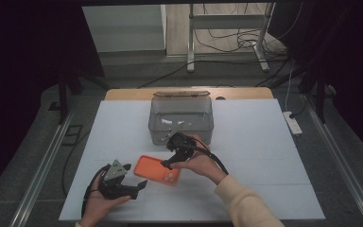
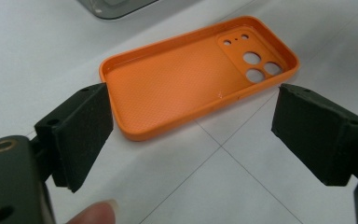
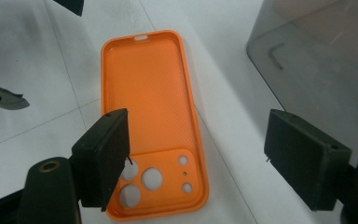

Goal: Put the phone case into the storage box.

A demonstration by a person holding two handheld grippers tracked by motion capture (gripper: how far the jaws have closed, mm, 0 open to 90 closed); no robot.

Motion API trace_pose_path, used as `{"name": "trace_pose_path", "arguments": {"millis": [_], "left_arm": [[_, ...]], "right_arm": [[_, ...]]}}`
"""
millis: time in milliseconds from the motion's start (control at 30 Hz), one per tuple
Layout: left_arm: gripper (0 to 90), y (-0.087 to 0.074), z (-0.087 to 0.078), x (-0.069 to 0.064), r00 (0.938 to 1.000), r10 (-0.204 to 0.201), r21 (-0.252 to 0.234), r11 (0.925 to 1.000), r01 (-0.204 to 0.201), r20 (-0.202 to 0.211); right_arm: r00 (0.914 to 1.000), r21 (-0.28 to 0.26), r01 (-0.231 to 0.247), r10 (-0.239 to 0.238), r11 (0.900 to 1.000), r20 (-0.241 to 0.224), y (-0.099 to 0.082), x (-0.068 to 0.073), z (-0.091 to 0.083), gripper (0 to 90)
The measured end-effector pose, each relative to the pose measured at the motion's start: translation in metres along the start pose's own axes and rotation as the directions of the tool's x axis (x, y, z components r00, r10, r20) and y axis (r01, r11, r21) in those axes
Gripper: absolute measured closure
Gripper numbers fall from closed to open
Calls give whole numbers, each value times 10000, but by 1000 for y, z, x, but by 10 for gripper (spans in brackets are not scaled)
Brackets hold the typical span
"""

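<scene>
both claws sat close to the lens, each spread wide with nothing between its pads. left claw (image 1: pixel 131 185) hung low over the bench (image 1: pixel 264 156), near the front edge, its jaws pointed toward the case (image 1: pixel 158 169) and stopping just short of it. right claw (image 1: pixel 171 160) hovered at the camera-hole end of the case, one jaw over that corner in its own view, the other out over bare bench, and i could not tell whether a pad touched the rim.

case, orange, lay flat and open side up between the two claws, just in front of the bin (image 1: pixel 181 120).

as a judgement, the work looked barely begun: the case was not yet gripped or lifted, and both the grasp and whatever move followed were left to do. the clear bin held a few small pieces, too small to name.

bench top was white, marked with thin grid lines, with a wood edge showing at the back. beyond it lay grey floor, a metal stand (image 1: pixel 227 28), loose cables and a power strip (image 1: pixel 293 122), with dark curtains to either side.
</scene>
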State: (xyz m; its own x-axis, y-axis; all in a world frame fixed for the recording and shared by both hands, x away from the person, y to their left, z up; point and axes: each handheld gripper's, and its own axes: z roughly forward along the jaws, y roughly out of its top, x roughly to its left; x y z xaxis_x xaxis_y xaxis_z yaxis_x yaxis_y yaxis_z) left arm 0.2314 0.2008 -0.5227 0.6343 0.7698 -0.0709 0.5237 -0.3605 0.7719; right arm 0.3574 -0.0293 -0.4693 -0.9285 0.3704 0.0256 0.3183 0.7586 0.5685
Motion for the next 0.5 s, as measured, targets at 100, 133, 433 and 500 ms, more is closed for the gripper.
{"name": "trace_pose_path", "arguments": {"millis": [100, 133, 433, 500], "left_arm": [[125, 0, 0, 0, 10000, 21, 17, 10000, -21, 6], [125, 0, 0, 0, 10000, 30, 26, 10000, -30, 0], [125, 0, 0, 1, 10000, -7, 6, 10000, 7, 7], [125, 0, 0, 0, 10000, -23, -20, 10000, 23, 24]], "right_arm": [[10000, 120, 52, -52, 9999, -37, 3, 1, 3, 229], [10000, 141, 44, -44, 9999, -31, 4, 2, 4, 229], [10000, 457, 60, -58, 9989, -54, 6, 0, 15, 236], [10000, 538, 75, -74, 9985, -19, 6, 0, 17, 239]]}}
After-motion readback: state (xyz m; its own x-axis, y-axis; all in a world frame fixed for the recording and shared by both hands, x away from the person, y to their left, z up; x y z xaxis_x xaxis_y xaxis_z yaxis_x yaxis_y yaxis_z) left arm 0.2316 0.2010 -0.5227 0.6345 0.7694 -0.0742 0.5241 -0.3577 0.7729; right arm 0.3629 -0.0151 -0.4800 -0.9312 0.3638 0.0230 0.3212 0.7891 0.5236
